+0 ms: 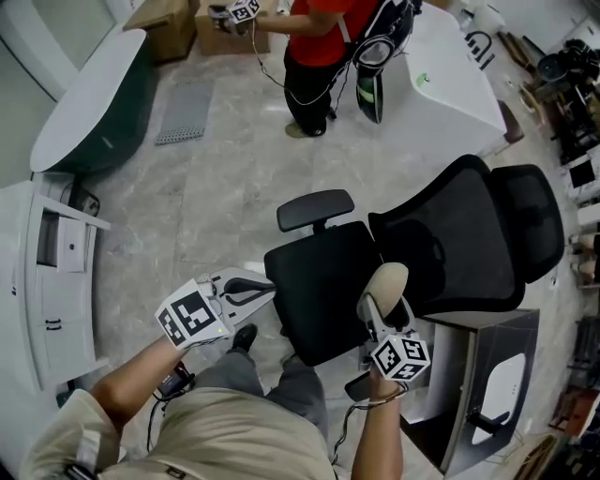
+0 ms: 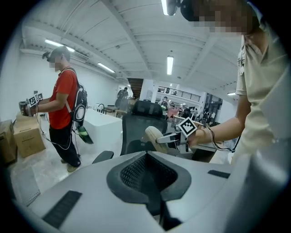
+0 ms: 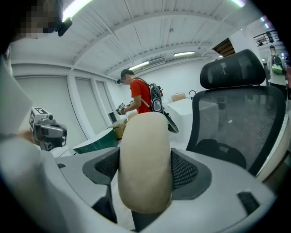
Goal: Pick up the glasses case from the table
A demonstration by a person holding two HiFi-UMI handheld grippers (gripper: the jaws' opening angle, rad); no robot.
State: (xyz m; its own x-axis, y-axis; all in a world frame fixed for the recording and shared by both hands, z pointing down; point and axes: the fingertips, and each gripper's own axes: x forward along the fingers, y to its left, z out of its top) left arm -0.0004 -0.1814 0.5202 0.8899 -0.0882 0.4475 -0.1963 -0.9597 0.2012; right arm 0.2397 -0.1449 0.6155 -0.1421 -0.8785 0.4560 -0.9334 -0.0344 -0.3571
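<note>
Nearest the wearer, the left gripper point(image 2: 148, 172) is clenched with nothing in it, its dark ribbed pads pressed together, held over the floor point(image 1: 211, 192) just left of a black office chair point(image 1: 323, 300). The right gripper point(image 1: 377, 314) is closed on the glasses case point(image 3: 145, 159), with a ribbed pad pressed against each long side. The case is a smooth, matte, cream-beige oblong with fully rounded ends and no visible print; the pictures show no seam. About half its length sticks out past the jaws. Its long axis runs in line with the gripper: from the head view it points away from the wearer, free rounded end toward the chair's backrest point(image 1: 450, 248). It hangs in the air over the right edge of the chair seat, touching only the gripper. Farther off, a person in a red shirt point(image 1: 314, 42) stands on the marbled floor between cardboard boxes point(image 1: 164, 23) and a white surface point(image 1: 450, 89).
</note>
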